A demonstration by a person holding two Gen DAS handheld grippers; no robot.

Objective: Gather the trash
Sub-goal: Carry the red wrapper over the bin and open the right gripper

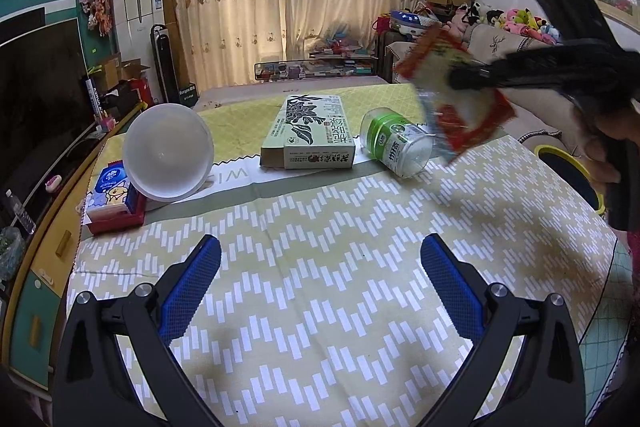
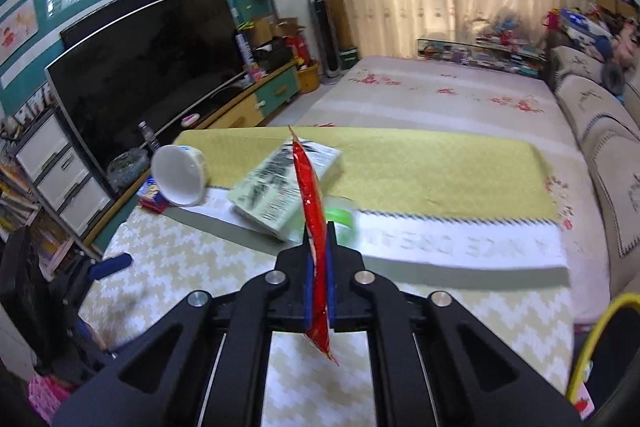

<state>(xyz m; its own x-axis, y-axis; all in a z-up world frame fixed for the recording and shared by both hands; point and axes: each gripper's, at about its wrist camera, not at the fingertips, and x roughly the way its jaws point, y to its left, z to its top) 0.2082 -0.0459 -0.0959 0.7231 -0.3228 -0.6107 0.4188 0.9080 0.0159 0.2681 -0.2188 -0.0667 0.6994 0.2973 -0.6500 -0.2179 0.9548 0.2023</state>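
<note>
Cream curtains hang behind the bench (image 1: 320, 227), which wears a yellow-and-white zigzag cloth. From the left wrist view, the left tongs (image 1: 320, 287) stand apart over bare cloth with nothing between them. Beyond them lies a green tea box (image 1: 310, 131); a white bowl (image 1: 168, 151) sits tipped to its left, a green-labelled jar (image 1: 394, 143) on its side to its right. Above the jar, the right tongs (image 1: 454, 77) pinch a red wrapper (image 1: 452, 95) in the air.

From the right wrist view, the right tongs (image 2: 319, 255) are clamped together on the red wrapper (image 2: 306, 179), seen edge-on, raised in front of the tea box (image 2: 276, 187).
</note>
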